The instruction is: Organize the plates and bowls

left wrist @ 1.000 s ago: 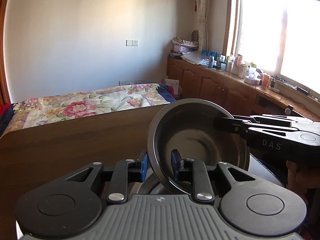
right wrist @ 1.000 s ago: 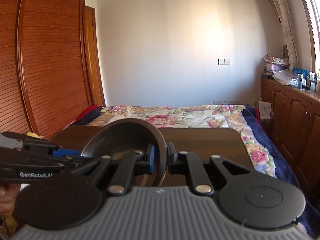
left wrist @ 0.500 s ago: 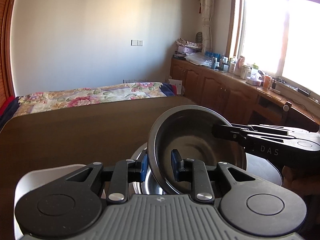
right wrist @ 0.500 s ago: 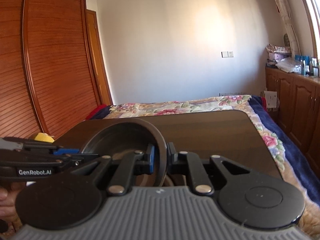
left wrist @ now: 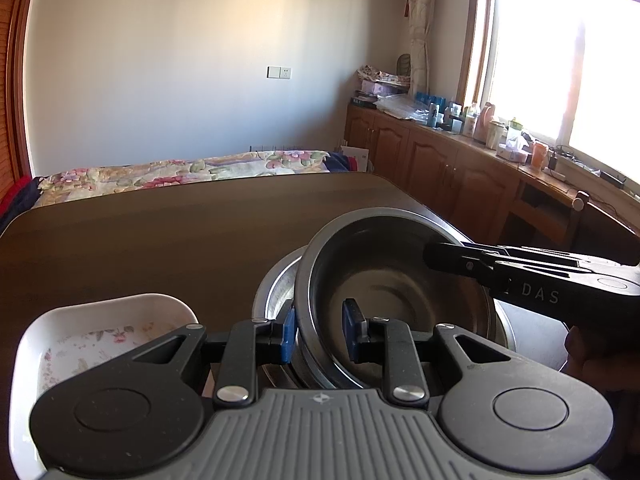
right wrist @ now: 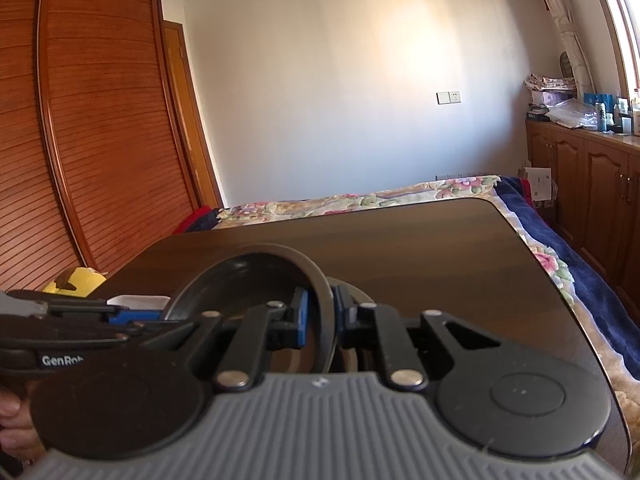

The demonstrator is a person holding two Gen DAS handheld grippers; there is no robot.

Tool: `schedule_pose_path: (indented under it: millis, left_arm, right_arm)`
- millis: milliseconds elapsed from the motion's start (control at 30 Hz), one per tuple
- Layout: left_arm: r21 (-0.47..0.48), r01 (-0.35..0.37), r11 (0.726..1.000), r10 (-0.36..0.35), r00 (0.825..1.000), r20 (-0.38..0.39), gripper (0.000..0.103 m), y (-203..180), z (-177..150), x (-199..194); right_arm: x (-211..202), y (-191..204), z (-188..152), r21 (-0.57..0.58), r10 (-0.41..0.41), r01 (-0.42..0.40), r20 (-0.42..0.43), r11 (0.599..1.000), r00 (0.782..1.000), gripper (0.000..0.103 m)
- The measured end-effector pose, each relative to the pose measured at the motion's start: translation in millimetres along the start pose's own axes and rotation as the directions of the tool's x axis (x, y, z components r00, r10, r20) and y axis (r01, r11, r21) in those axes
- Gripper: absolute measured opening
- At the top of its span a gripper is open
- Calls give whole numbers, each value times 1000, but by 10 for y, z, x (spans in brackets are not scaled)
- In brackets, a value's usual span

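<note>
Here, gripping one steel bowl [left wrist: 384, 280] by its rim with both claws, left [left wrist: 319, 334] and right [right wrist: 322, 316], over another bowl [left wrist: 276, 284]; white dish [left wrist: 108, 320] sitting alongside; reading "DAS", "GenRob".

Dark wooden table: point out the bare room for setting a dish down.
The dark wooden table is bare across its far half, toward the floral bed. The near edge is crowded: white floral dish, stacked steel bowls and both grippers.

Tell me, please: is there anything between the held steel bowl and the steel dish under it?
Nothing visible. The steel bowl hangs tilted just above the steel dish, gripped on opposite rims by the left gripper and right gripper. The white floral dish stands aside.
</note>
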State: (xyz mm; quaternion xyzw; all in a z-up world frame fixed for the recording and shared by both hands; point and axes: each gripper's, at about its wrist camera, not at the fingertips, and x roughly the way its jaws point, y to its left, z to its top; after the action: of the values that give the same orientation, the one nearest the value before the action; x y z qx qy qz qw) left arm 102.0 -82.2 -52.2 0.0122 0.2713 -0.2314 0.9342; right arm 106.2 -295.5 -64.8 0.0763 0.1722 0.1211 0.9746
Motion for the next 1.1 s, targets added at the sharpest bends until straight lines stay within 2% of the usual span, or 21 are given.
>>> schedule_pose_path:
  millis: [600,1100]
  left_arm:
    - [21,-25,999,26,999,-19,26,-48,-1,79]
    - [2,-22,1000,22,999,23,26,-54,-34,-55]
  right_arm:
    - [81,22,-95,-17,-30,29,-28,999,999,16]
    - [89,103,-94,-86,-56,53,-30,995,998,16]
